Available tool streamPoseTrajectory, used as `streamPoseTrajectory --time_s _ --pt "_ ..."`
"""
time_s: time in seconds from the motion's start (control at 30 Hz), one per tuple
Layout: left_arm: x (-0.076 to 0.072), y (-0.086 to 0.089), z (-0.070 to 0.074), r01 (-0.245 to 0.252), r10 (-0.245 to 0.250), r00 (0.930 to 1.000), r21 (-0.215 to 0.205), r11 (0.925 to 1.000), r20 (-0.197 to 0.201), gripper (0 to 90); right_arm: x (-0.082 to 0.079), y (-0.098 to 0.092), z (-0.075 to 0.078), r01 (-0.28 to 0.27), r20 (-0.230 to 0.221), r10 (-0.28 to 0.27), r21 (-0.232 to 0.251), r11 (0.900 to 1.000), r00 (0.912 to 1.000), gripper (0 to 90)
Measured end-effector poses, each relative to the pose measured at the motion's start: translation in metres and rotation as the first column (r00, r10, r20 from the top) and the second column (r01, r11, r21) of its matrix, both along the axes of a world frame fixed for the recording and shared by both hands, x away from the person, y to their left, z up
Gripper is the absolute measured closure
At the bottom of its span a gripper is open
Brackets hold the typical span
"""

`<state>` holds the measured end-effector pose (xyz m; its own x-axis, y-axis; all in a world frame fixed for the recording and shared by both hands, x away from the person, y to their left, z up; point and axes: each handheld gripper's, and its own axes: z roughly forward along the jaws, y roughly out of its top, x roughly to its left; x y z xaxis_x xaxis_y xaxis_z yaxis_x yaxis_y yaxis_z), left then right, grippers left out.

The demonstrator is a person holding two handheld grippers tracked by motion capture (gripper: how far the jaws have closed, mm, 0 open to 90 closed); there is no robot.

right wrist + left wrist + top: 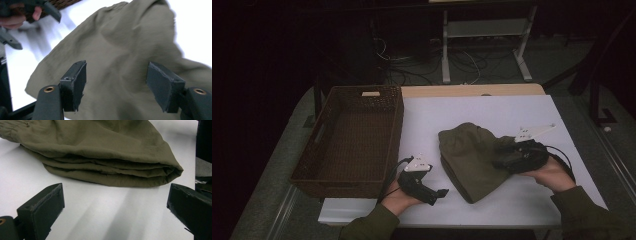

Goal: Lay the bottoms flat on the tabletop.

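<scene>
The white desk is carrying a brown woven wicker basket, which is standing beyond the left gripper. A folded olive-green cloth garment is lying on the desk between the two grippers. The right gripper is hovering over the garment with its jaws apart and nothing clamped between them. The left gripper is resting low, just before the garment's folded edge, its jaws standing wide apart and empty.
</scene>
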<state>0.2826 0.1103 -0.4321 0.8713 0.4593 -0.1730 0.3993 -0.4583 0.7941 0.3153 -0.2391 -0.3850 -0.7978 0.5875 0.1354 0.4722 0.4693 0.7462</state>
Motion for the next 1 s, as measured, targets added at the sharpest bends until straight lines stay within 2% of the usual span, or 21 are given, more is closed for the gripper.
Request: streamPoseTrajectory --time_s 0.3,0.63,1.0 --pt "0.0 0.0 0.0 0.001 -0.001 1.0 -0.001 1.0 -0.001 1.0 -0.003 0.023 -0.011 -0.068 -0.031 0.068 -0.008 0.998 0.9972 32.0" --pt "0.0 0.0 -0.001 0.003 -0.003 1.0 0.005 1.0 -0.001 1.0 -0.006 0.054 -0.017 -0.139 -0.054 0.138 -0.01 0.99 0.989 31.3" --pt "0.0 0.0 -0.001 0.004 -0.004 1.0 0.007 1.0 -0.001 1.0 0.001 0.088 -0.017 -0.171 -0.055 0.17 -0.005 0.985 0.9839 28.8"
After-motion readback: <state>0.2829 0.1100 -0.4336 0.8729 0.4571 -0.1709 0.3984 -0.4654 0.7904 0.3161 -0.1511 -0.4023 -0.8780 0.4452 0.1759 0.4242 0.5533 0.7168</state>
